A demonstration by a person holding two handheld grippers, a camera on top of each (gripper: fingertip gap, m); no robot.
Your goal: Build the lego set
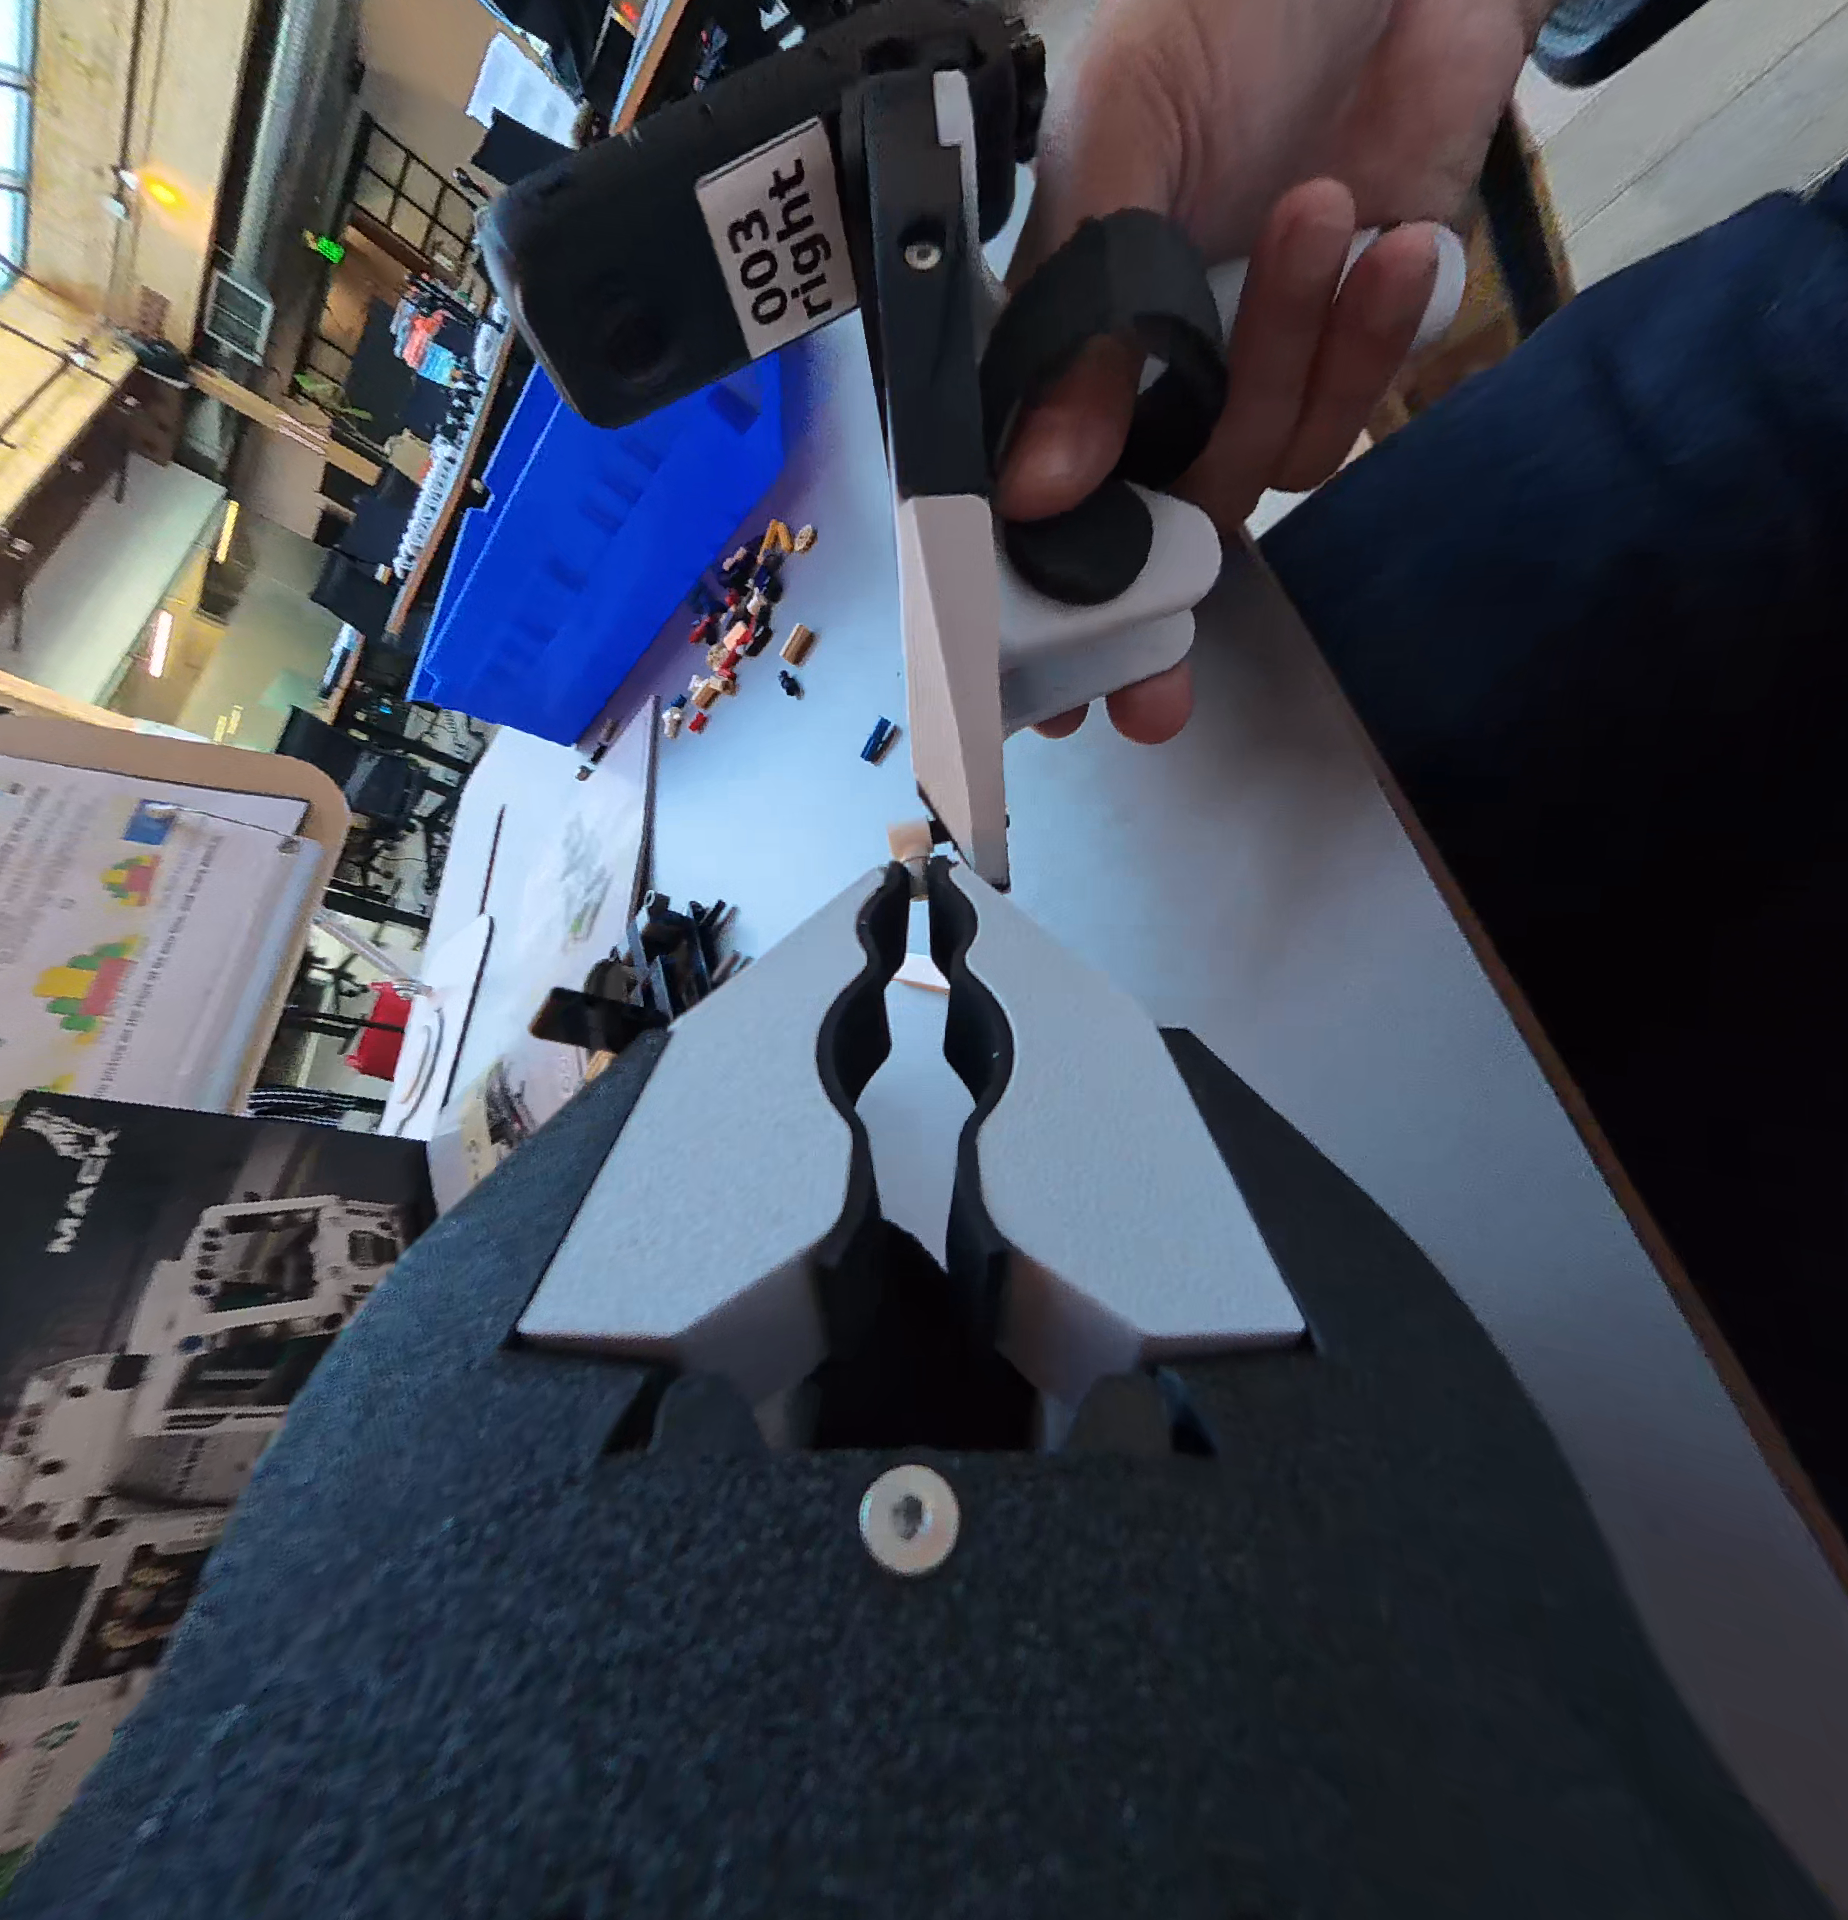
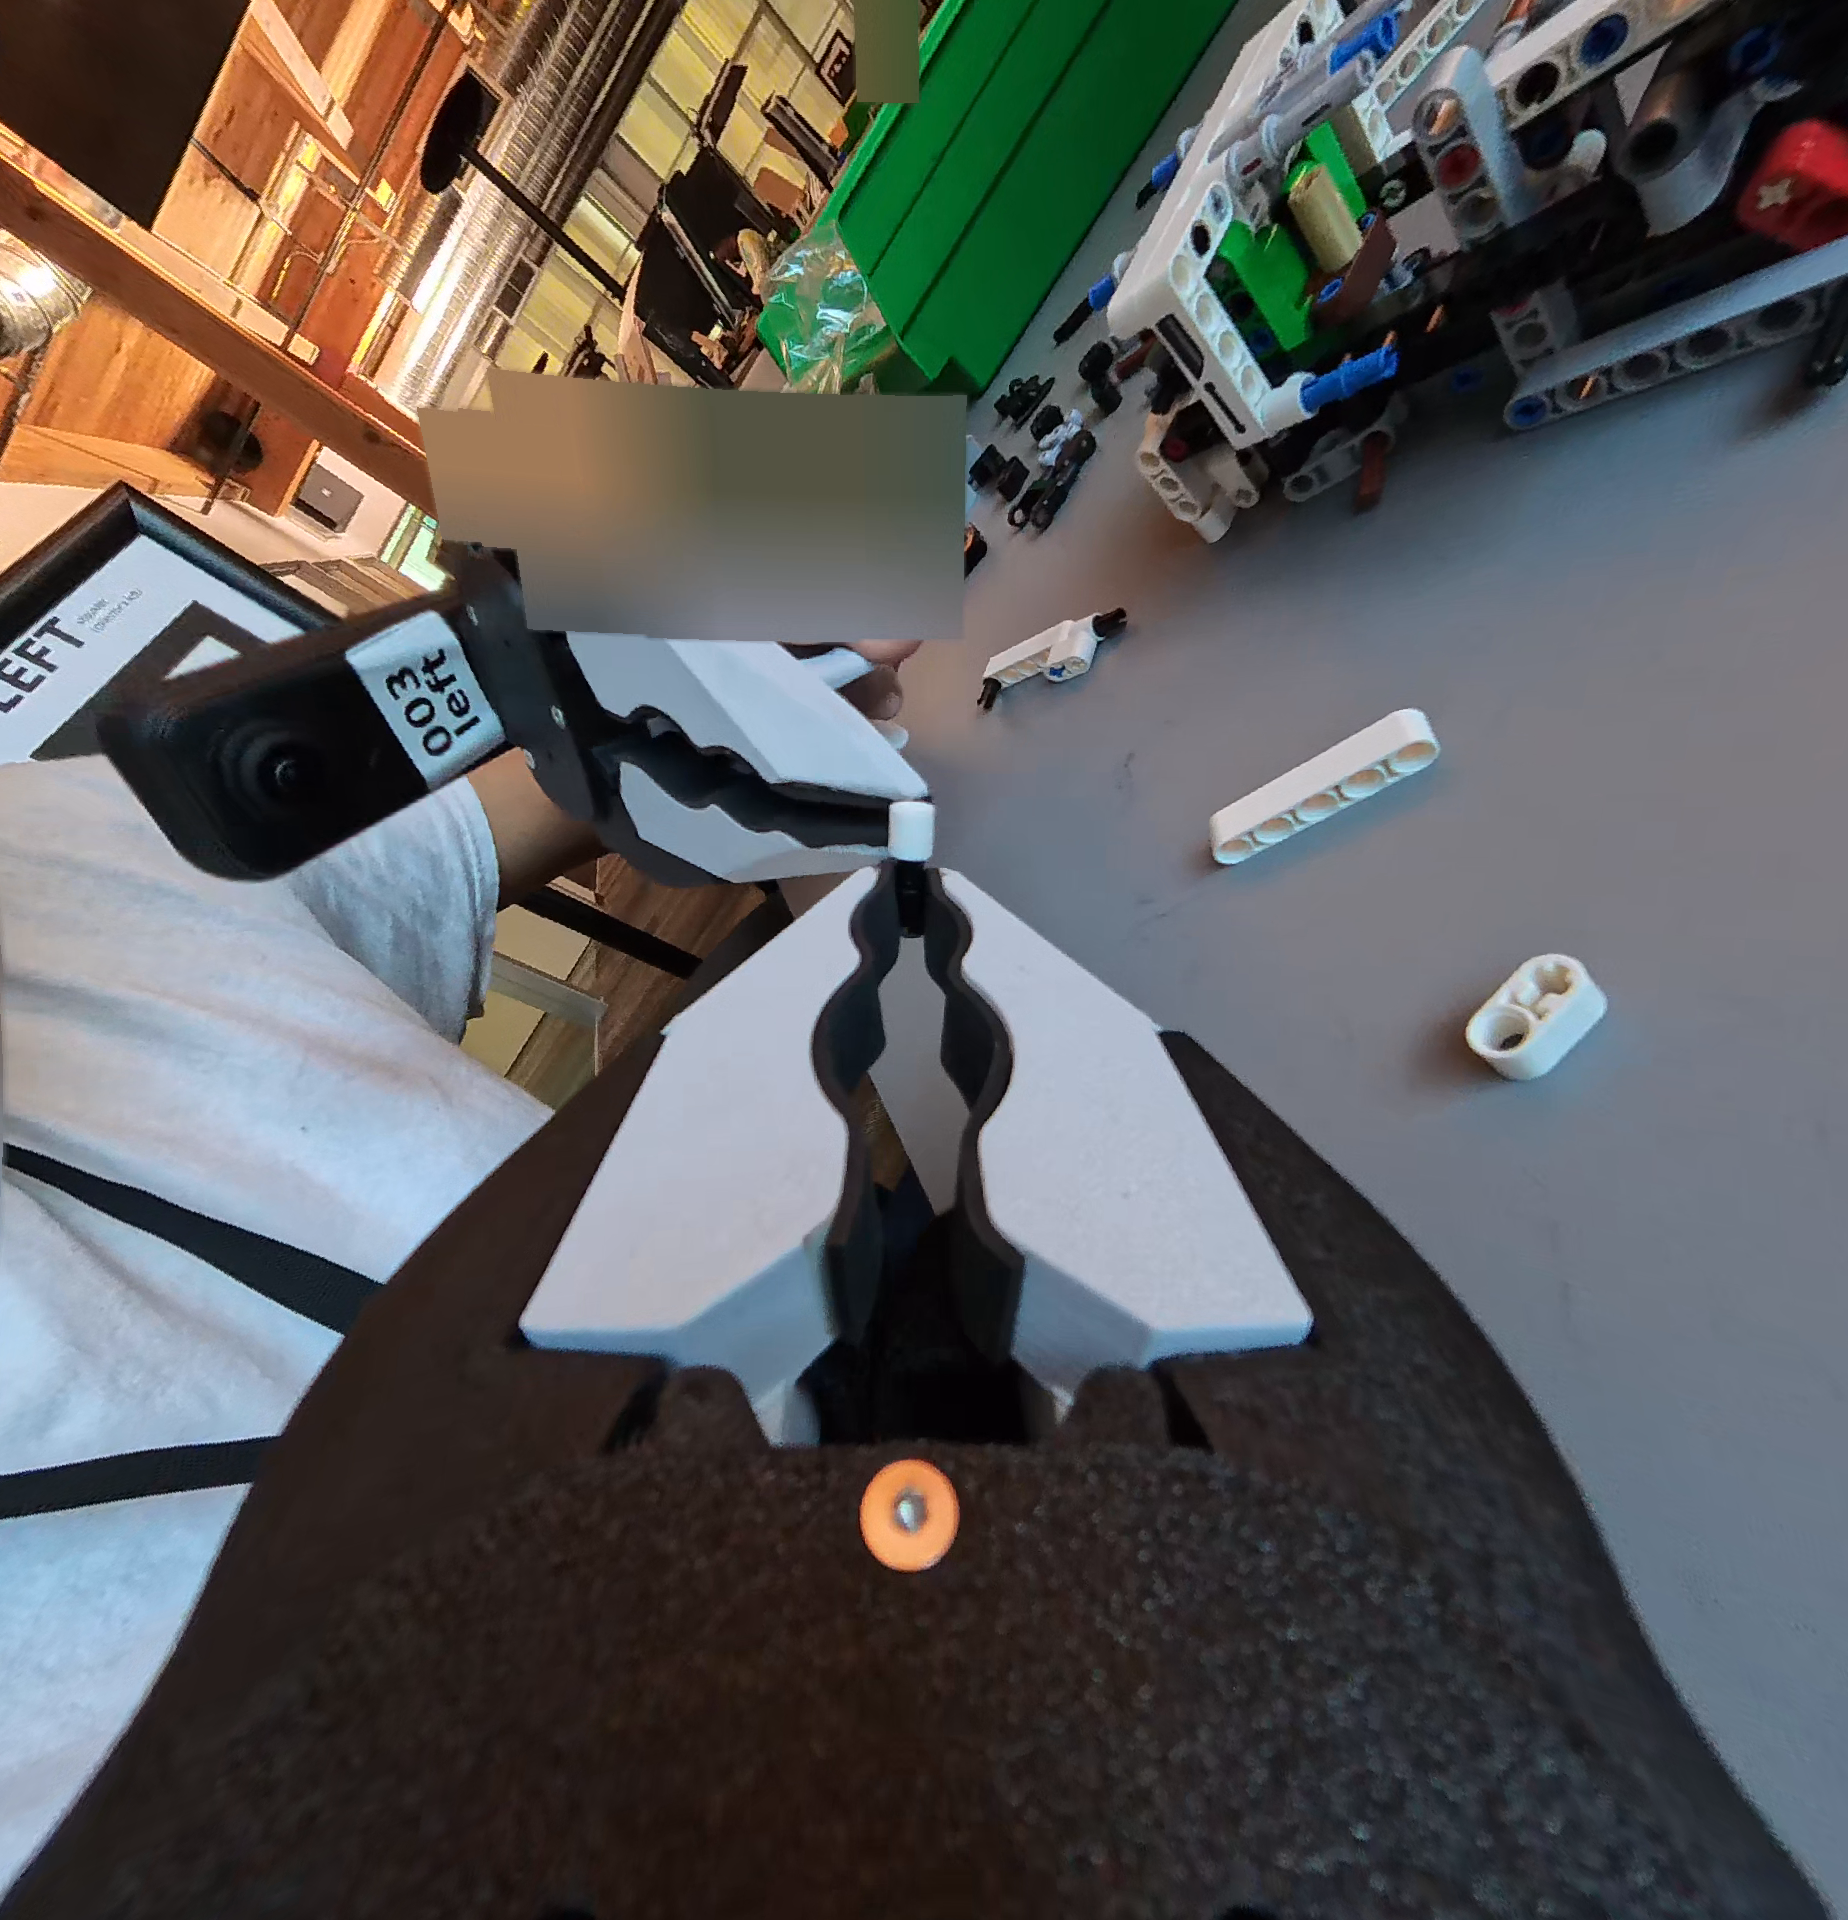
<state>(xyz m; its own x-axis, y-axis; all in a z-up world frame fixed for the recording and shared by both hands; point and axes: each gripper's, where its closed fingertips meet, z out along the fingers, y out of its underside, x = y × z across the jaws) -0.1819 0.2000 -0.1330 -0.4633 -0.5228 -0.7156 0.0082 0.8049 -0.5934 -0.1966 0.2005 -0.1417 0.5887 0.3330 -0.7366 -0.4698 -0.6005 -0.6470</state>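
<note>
My left gripper [image 1: 915, 883] is shut on a small white cylinder piece [image 2: 912, 829], held at its fingertips above the table. My right gripper [image 2: 907, 883] is shut on a short black pin [image 2: 907, 896]. The pin's end meets the underside of the white piece. In the left wrist view the right gripper [image 1: 964, 847] comes down from above, held by a hand, with its tips touching mine. In the right wrist view the left gripper [image 2: 899, 831] comes in from the left. The partly built Lego model [image 2: 1419, 260] stands at the far right of the grey table [image 2: 1522, 1351].
A long white beam [image 2: 1325, 787], a short white two-hole beam [image 2: 1535, 1016] and a small white assembly [image 2: 1050, 655] lie on the table. Black small parts [image 2: 1045, 447] lie by a green bin [image 2: 982, 187]. A blue bin [image 1: 608, 540], loose parts [image 1: 743, 613] and the set's box [image 1: 172, 1351] show in the left wrist view.
</note>
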